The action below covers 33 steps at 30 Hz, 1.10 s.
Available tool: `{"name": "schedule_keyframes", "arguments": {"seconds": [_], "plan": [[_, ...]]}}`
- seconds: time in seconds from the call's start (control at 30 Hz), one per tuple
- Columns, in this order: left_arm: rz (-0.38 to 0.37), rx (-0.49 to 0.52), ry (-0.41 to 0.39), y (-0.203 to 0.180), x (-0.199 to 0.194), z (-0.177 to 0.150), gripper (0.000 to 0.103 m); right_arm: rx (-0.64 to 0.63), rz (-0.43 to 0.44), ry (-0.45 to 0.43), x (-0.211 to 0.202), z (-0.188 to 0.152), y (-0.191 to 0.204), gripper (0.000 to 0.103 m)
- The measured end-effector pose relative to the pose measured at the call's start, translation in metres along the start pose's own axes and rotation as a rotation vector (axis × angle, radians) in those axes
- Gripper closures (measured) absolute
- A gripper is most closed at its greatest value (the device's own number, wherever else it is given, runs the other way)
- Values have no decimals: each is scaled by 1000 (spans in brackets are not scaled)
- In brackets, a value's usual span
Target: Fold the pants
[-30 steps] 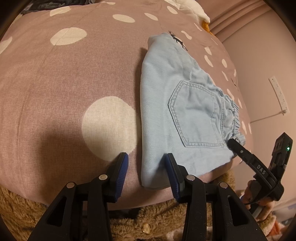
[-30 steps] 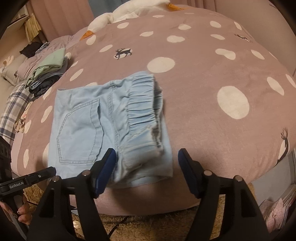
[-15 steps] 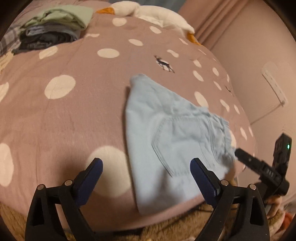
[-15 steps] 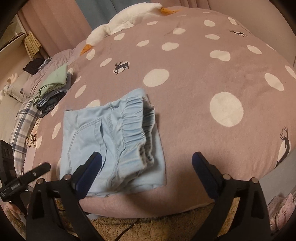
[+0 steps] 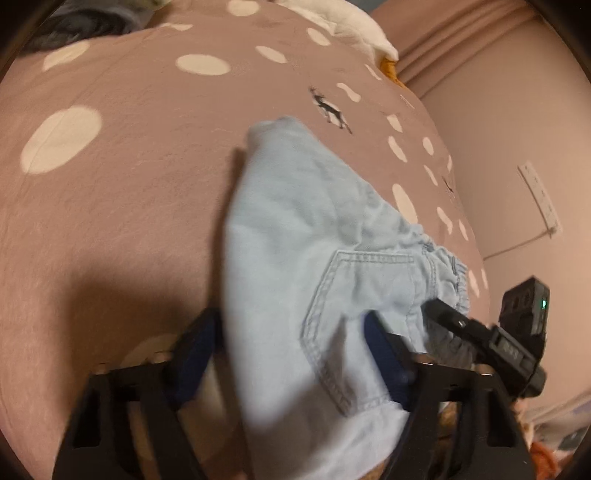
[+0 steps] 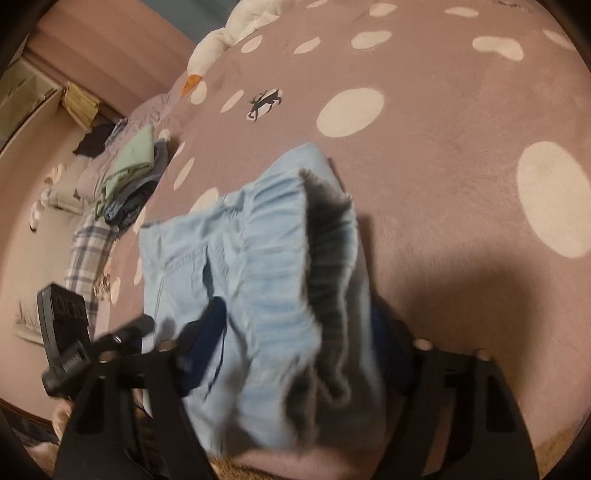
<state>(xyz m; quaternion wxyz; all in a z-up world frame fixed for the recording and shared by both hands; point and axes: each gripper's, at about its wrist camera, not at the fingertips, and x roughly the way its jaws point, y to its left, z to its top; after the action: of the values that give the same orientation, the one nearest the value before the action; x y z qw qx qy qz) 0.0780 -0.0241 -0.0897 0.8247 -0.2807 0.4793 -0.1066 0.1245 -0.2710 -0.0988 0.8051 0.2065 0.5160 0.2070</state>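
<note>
Light blue denim pants, folded into a compact bundle, lie near the front edge of a pink dotted bedspread. My left gripper straddles the pocket end, its jaws closing with the cloth bunched between the blue pads. In the right wrist view the gathered waistband of the pants rises between the jaws of my right gripper, which are also closing on it. The far pad is hidden behind the fabric. The right gripper's black body shows just beside the waistband. Both views are motion-blurred.
A stack of folded clothes and a plaid cloth lie at the far left of the bed. A white goose plush rests at the head end. The wall with a socket stands on the right.
Half a second ago both grippers stood wide open, short of the pants. They have moved in and narrowed around the near edge, and the cloth now bunches up between the pads.
</note>
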Motion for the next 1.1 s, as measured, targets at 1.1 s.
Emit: {"name": "schedule_keyframes", "arguments": {"seconds": [1.1], "plan": [[26,112,-150,-36,-85,-32,84,-256,-151,-96,-43,-31,92,66]]}}
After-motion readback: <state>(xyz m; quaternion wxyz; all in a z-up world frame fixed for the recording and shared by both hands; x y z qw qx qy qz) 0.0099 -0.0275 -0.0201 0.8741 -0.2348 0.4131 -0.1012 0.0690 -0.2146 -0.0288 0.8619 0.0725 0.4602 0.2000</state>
